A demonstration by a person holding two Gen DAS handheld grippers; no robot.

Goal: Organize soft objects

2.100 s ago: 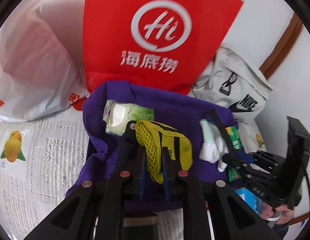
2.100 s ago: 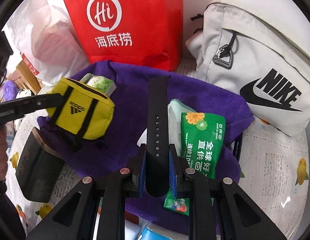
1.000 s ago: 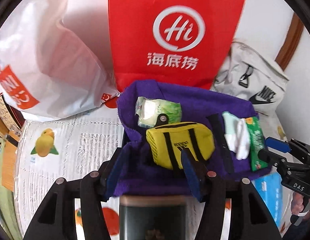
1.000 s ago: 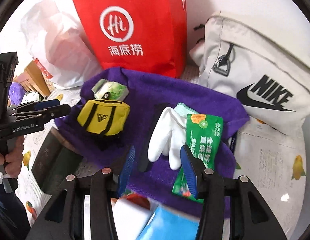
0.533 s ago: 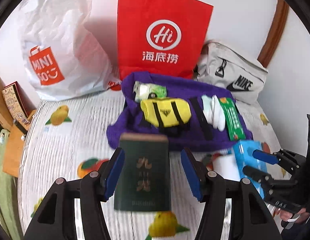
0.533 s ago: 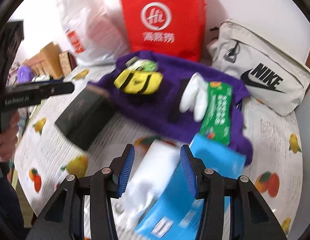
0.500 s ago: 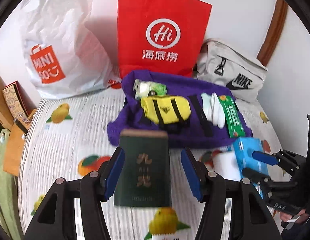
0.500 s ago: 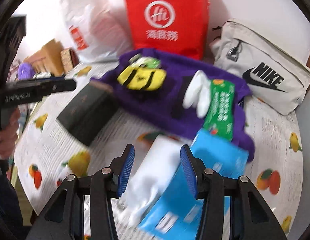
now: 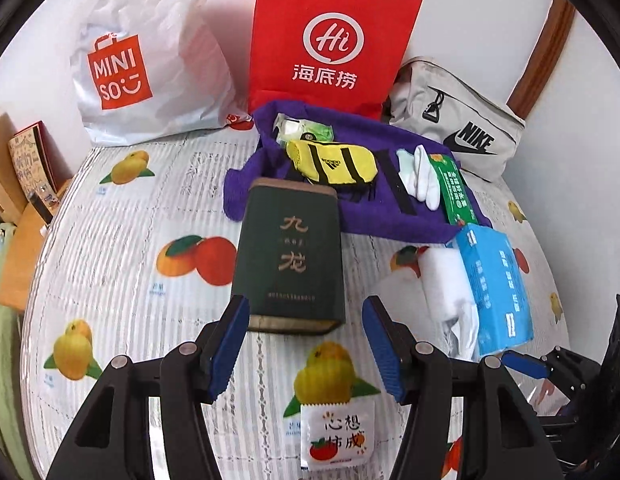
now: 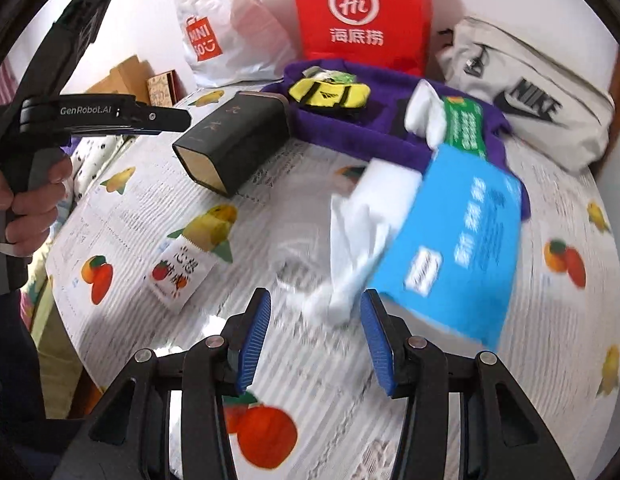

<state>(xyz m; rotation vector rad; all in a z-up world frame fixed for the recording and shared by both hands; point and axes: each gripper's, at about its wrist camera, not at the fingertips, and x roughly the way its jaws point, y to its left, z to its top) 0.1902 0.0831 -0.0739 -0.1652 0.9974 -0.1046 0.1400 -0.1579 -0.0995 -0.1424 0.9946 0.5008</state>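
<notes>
Left wrist view: left gripper [image 9: 305, 346] half open, empty, near the box [image 9: 290, 256]; right gripper [image 10: 314, 336] likewise.

one purple towel [image 9: 394, 216] carrying one yellow adidas pouch [image 9: 334, 164], one green wet-wipe pack [image 9: 305, 130], one black strap [image 9: 400, 188], one white glove [image 9: 420, 178] and one green sachet [image 9: 456, 192]. three bags at the wall: one white miniso bag [image 9: 149, 60], one red paper bag [image 9: 330, 40], one grey nike bag [image 9: 458, 128]. one dark green tin [image 9: 289, 256], one blue tissue pack [image 9: 496, 280], one small fruit-print sachet [image 9: 336, 436]. two grippers, each with two blue pads.
</notes>
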